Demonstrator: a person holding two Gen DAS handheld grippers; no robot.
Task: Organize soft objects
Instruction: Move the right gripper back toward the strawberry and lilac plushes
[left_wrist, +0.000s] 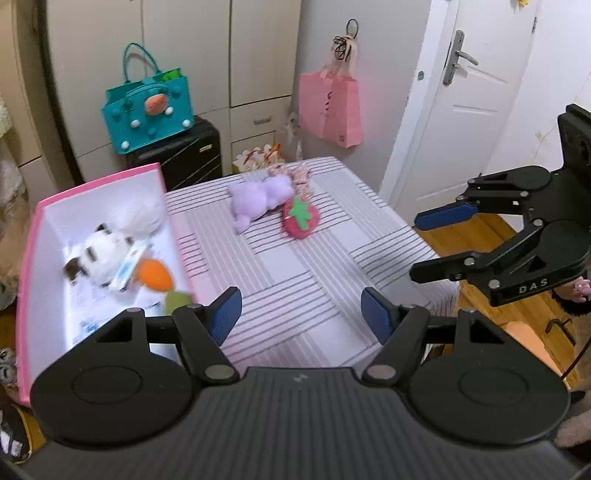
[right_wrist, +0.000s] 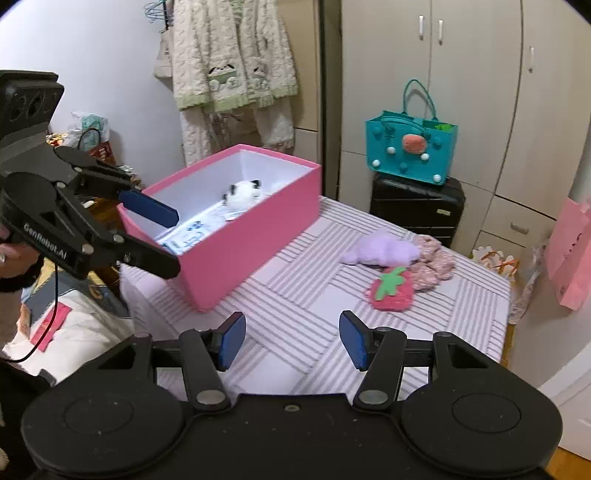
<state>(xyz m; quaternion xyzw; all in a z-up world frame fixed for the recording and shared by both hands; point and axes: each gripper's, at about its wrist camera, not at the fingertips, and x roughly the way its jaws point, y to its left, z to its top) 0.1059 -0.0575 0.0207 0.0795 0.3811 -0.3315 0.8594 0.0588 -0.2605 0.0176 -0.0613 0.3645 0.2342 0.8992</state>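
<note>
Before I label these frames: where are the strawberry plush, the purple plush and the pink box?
strawberry plush (left_wrist: 301, 221), left wrist view, red body.
purple plush (left_wrist: 260, 197), left wrist view, middle of body.
pink box (right_wrist: 255, 236), right wrist view, outer side wall.

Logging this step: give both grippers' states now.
Left gripper: open, holding nothing.
Right gripper: open, holding nothing.

A pink box (right_wrist: 236, 236) with a white inside stood open on the striped table (left_wrist: 295, 280), holding a white plush with dark patches (left_wrist: 98, 254) and an orange plush carrot (left_wrist: 155, 275). Well apart lay a lilac plush (left_wrist: 258, 197), touching a red felt strawberry (left_wrist: 301, 218) and a pink speckled plush (right_wrist: 432, 260).
</note>
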